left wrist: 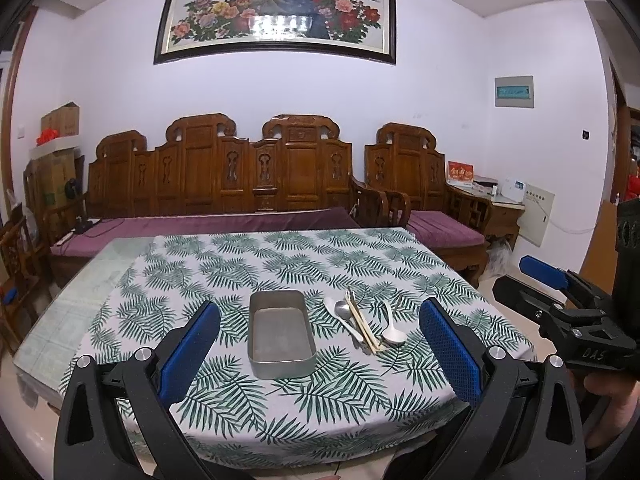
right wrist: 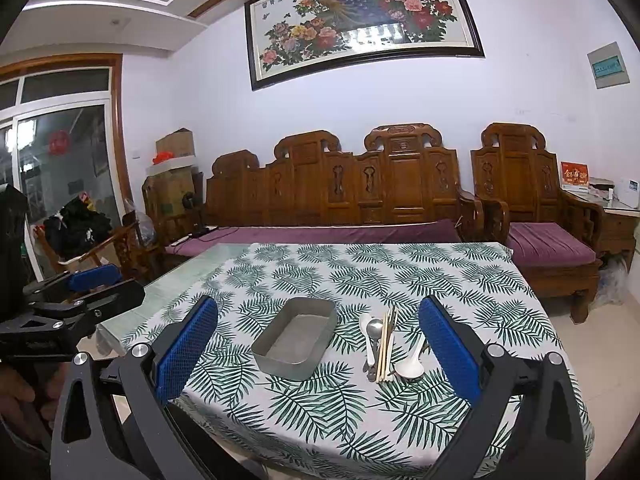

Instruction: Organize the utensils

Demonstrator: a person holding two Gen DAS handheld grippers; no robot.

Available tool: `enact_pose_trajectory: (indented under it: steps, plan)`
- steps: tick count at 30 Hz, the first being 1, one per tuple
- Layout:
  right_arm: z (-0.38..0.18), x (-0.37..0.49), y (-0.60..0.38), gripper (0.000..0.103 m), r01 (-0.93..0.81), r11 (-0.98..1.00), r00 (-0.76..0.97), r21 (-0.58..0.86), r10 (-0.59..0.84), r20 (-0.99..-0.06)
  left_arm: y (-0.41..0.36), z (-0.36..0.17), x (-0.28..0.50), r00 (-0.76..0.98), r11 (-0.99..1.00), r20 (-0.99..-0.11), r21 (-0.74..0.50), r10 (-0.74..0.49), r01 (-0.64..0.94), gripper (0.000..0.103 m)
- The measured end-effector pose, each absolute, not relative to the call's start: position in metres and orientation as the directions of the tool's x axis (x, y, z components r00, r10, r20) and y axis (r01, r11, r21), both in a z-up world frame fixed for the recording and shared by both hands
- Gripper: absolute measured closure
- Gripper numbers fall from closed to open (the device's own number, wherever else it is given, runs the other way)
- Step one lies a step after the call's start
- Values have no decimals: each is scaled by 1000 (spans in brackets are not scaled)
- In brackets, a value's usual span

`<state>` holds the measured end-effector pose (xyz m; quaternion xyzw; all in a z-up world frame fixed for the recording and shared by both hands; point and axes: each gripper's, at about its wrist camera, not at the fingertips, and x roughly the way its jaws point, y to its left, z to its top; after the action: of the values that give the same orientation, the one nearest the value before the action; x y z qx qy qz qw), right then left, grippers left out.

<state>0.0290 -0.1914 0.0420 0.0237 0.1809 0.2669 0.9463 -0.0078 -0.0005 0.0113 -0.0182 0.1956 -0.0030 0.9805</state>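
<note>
Both grippers are held level above the near edge of the table (left wrist: 132, 264), pointing toward the sofa. The left gripper (left wrist: 320, 344) and right gripper (right wrist: 318, 344) are spread wide, holding nothing. The spoons (right wrist: 370, 338) and chopsticks (right wrist: 385, 346) lie just beside the metal tray (right wrist: 296, 338), on its right.

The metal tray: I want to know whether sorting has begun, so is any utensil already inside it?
No. The tray holds nothing, and the spoons and chopsticks lie on the tablecloth beside it.
</note>
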Motion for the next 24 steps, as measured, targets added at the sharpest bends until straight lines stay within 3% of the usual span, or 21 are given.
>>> enact_pose_trajectory:
  steps: [24]
  plan:
    - [55, 27, -190, 2, -501, 853, 791, 145, 519, -324, -5, 12, -9, 923, 999, -384, -33, -12, -1, 6]
